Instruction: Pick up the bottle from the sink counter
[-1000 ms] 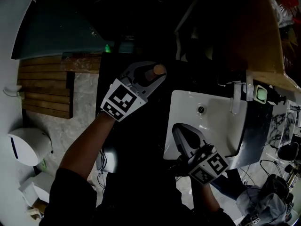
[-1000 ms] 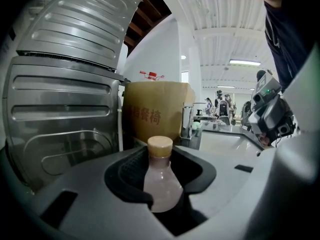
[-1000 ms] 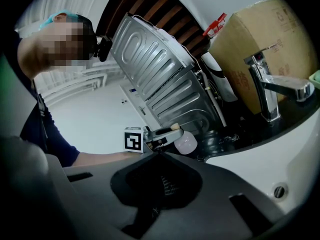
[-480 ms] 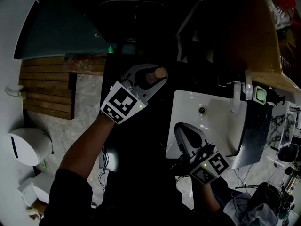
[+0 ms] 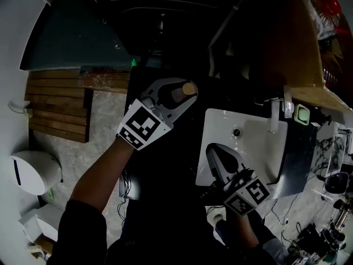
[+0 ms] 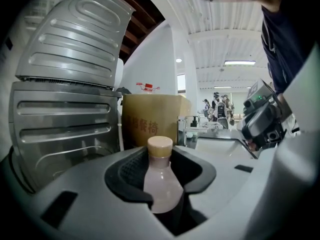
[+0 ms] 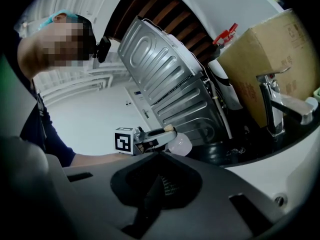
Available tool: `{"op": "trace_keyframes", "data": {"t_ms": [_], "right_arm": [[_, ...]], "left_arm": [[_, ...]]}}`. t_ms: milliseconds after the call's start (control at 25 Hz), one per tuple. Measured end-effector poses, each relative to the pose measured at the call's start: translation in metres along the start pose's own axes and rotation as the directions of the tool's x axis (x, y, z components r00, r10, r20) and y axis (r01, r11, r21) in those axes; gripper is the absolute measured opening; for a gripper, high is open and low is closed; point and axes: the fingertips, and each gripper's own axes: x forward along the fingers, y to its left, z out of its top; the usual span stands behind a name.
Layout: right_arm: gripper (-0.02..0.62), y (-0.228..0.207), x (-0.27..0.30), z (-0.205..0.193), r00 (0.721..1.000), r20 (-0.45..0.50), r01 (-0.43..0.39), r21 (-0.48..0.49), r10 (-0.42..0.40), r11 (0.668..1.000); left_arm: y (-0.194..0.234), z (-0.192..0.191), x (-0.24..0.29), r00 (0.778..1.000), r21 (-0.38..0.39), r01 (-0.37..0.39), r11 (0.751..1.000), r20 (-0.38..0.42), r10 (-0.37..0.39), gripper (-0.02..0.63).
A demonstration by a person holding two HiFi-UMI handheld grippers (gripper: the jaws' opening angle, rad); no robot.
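- The bottle (image 6: 161,184), pale and translucent with a tan cap, sits between the fingers (image 6: 125,171) of the left gripper (image 6: 162,161). Its cap points away past the fingertips.
- Those fingers stand part-way apart and press on the bottle's body from both sides, so the bottle is gripped.
- In the head view the bottle (image 5: 182,93) and the left gripper (image 5: 179,90) are over the dark desk (image 5: 165,164), just beyond the left edge of the white sink (image 5: 259,148). The cap points toward the far right.
- The right gripper view shows the bottle (image 7: 180,144) in the left gripper (image 7: 150,139), in front of a ribbed metal panel (image 7: 175,84). Whether the bottle's base is clear of the desk cannot be made out there.
- The right gripper (image 5: 216,154) is over the near left corner of the sink, well apart from the bottle.
- Its fingers (image 7: 130,179) are closed together with nothing between them.
- A faucet (image 5: 274,117) stands at the sink's far edge.
- A cardboard box (image 5: 276,43) stands beyond the faucet. In the left gripper view the box (image 6: 150,119) is straight ahead behind the cap, with the ribbed metal panel (image 6: 65,114) to its left.
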Motion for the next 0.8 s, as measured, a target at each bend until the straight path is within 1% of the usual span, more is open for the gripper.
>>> {"op": "trace_keyframes", "data": {"t_ms": [160, 400, 560, 800], "right_arm": [[0.021, 0.006, 0.000, 0.007, 1.000, 0.011, -0.009, -0.008, 0.009, 1.000], [0.021, 0.023, 0.002, 0.024, 0.998, 0.058, -0.031, -0.007, 0.031, 1.000], [0.021, 0.031, -0.003, 0.028, 0.997, 0.064, -0.035, -0.032, 0.037, 0.999], [0.021, 0.048, -0.006, 0.044, 0.993, 0.108, -0.047, -0.039, 0.051, 0.998]], "left_arm": [[-0.002, 0.015, -0.011, 1.000, 0.007, -0.009, 1.000, 0.013, 0.009, 0.141], [-0.007, 0.037, -0.030, 0.999, 0.020, -0.018, 1.000, 0.036, 0.018, 0.141], [-0.016, 0.048, -0.040, 0.999, 0.026, -0.013, 1.000, 0.043, 0.012, 0.141], [-0.027, 0.064, -0.058, 0.999, 0.040, -0.009, 0.999, 0.052, 0.007, 0.141]]}}
